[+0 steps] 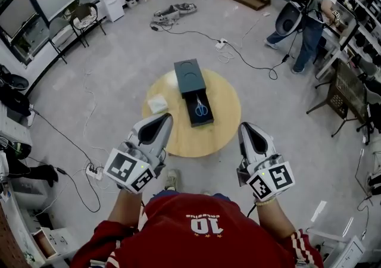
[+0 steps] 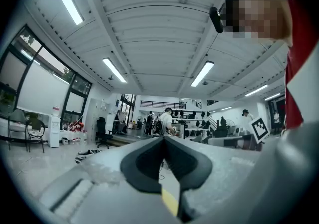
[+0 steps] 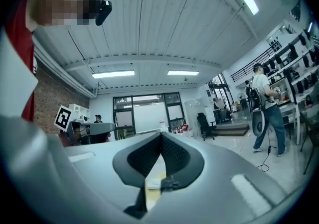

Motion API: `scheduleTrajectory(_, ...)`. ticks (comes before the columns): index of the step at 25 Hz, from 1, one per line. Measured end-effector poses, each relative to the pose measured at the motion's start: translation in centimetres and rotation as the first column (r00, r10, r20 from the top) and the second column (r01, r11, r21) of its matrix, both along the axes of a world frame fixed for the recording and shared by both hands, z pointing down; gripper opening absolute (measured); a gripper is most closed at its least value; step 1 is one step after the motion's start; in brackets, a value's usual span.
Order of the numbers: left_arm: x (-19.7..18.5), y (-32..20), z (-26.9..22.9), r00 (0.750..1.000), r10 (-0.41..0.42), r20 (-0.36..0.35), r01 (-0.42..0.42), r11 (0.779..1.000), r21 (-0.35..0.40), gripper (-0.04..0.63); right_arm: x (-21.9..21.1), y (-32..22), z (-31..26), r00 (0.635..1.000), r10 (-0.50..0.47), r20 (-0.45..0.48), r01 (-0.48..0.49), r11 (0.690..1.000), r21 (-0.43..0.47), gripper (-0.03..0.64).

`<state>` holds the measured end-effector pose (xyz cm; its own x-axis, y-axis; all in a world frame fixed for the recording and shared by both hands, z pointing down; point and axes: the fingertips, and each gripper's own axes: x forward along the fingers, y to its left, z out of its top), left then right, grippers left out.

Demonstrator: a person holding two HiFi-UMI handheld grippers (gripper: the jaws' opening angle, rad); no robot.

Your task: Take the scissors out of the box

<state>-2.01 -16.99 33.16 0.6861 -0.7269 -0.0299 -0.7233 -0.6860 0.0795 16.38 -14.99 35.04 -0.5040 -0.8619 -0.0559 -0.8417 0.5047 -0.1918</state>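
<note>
In the head view a dark box [image 1: 193,91] lies on a round wooden table [image 1: 223,127], its drawer pulled toward me. Blue-handled scissors [image 1: 201,106] lie in the drawer. My left gripper [image 1: 163,119] hovers at the table's near left edge, jaws together and empty. My right gripper [image 1: 245,127] is at the near right edge, also shut and empty. Both point level toward the table, short of the box. In the gripper views the left gripper [image 2: 163,138] and right gripper [image 3: 160,134] show tips meeting with nothing between them.
A small white pad [image 1: 158,103] lies on the table left of the box. Cables [image 1: 244,55] run across the grey floor beyond the table. A person [image 1: 309,13] stands at shelves at the far right. A chair [image 1: 83,19] and a power strip [image 1: 94,173] are at the left.
</note>
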Motion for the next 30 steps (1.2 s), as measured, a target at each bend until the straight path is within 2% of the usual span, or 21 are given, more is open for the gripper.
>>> scheduleTrajectory(9,-2.2,-6.6,-0.6,0.988,0.156,-0.011,-0.155,0.988,0.013,0.003,-4.2,-5.0,-1.3,0.996,0.084,-0.022,-0.083,0.996,0.023,-0.009)
scheduleTrajectory(17,-3.1,-11.2,-0.5,0.968,0.250,-0.026,-0.250,0.968,0.015,0.003,-6.9,-8.2,-1.5,0.989,0.146,-0.028,-0.145,0.989,0.028,-0.009)
scheduleTrajectory(30,-4.4,-13.6,0.9,0.967,0.251,-0.048,-0.251,0.968,-0.010,0.003,-8.1,-11.2,0.4,0.988,0.144,-0.060,-0.143,0.990,0.012,0.006)
